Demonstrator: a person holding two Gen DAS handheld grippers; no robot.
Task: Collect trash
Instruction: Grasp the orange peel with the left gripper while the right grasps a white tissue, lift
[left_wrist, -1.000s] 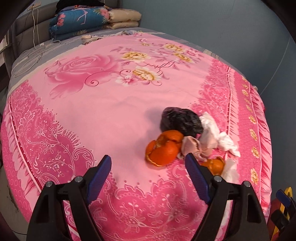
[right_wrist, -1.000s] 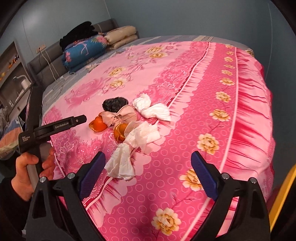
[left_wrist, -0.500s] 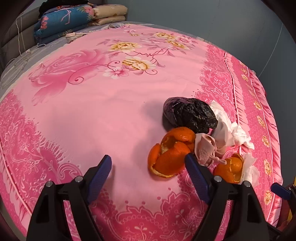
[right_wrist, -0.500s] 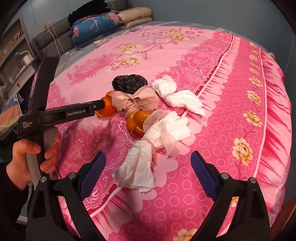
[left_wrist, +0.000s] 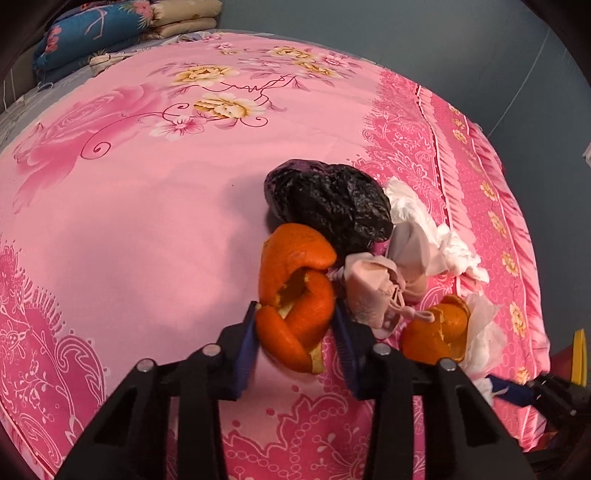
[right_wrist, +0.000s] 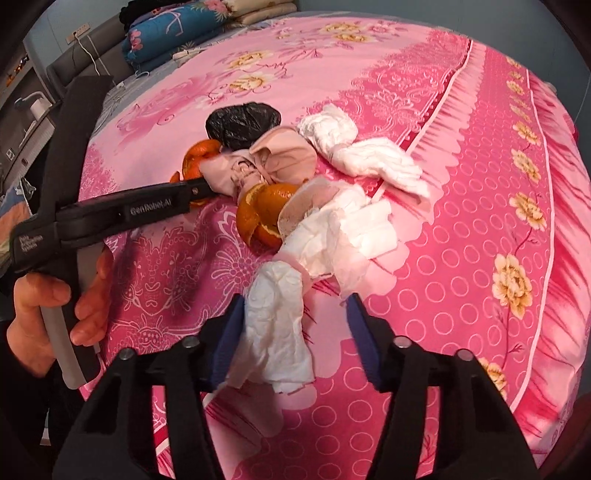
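Left gripper (left_wrist: 295, 332) jaws narrowed around the near orange peel (left_wrist: 295, 291), apparently pinching it, though contact is hard to confirm. Right gripper (right_wrist: 295, 328) jaws half-closed, straddling a crumpled white tissue (right_wrist: 277, 328), not yet gripping. Trash pile sits on the pink bedsheet (left_wrist: 129, 221), right side. Squeeze peel gently, lift straight up, avoid snagging the pink cloth (left_wrist: 373, 291).

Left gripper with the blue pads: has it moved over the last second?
Yes. The left gripper advanced toward the crumpled black plastic bag, and its blue pads now close around the large orange peel.
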